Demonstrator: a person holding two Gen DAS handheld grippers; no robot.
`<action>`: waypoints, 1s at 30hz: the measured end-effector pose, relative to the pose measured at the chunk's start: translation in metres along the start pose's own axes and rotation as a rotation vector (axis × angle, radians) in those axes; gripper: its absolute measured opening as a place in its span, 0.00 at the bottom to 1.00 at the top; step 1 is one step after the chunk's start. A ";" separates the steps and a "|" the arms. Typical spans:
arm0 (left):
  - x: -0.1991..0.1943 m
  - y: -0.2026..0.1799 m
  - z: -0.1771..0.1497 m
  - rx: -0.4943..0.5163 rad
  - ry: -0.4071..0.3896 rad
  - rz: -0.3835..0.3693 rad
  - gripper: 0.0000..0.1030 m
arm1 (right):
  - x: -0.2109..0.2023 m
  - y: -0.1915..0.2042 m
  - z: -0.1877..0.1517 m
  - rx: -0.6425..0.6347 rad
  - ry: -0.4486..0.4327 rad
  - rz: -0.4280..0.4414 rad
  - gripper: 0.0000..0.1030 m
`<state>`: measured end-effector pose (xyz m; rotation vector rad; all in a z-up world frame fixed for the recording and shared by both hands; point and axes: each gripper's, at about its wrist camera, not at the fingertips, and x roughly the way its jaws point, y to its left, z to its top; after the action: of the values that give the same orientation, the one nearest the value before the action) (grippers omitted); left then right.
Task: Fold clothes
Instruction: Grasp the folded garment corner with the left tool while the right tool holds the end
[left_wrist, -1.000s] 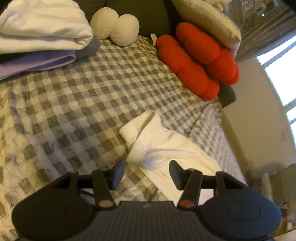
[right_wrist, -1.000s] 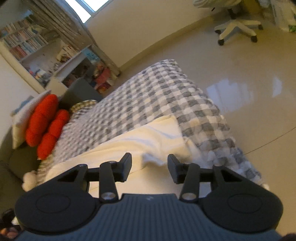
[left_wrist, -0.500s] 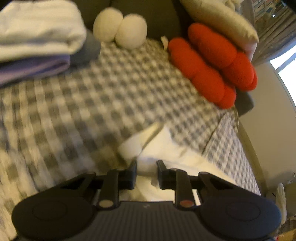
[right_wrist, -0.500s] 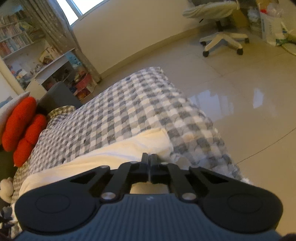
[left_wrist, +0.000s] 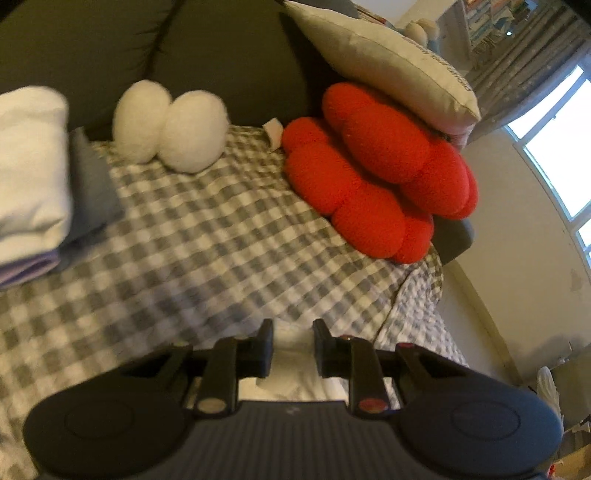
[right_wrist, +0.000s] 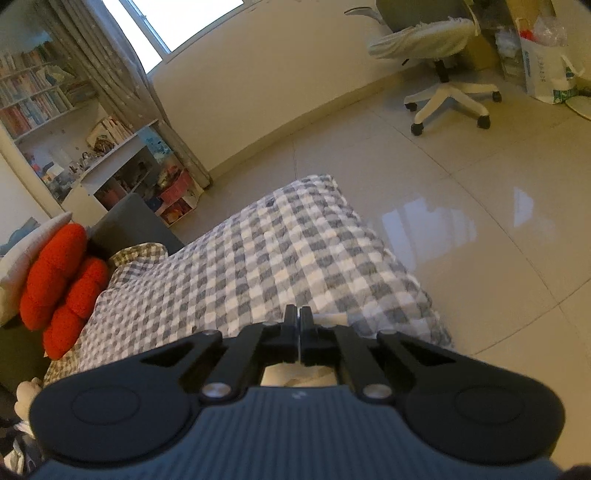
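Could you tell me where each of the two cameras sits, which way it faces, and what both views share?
Left wrist: on the left claw, looking along the sofa's checked cover to the white balls and folded stack; its fingers pinch the white garment.
Right wrist: on the right claw, looking over the cover's end to the floor, office chair and bookshelf; fingers shut on the garment.
Shared: cover, garment, red cushion.
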<state>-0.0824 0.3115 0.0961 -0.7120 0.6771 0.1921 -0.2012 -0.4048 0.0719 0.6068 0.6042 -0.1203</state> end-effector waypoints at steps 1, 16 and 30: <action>0.001 -0.003 0.004 0.011 -0.004 -0.010 0.21 | 0.000 0.000 0.002 0.000 0.001 -0.005 0.02; 0.011 0.079 -0.045 0.054 0.037 -0.073 0.21 | -0.012 -0.004 -0.021 -0.132 0.152 -0.060 0.02; 0.017 0.075 -0.054 0.097 0.039 -0.061 0.22 | -0.015 0.024 -0.060 -0.489 0.065 -0.171 0.49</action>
<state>-0.1249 0.3315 0.0148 -0.6438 0.6960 0.0887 -0.2365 -0.3519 0.0532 0.0847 0.7174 -0.1084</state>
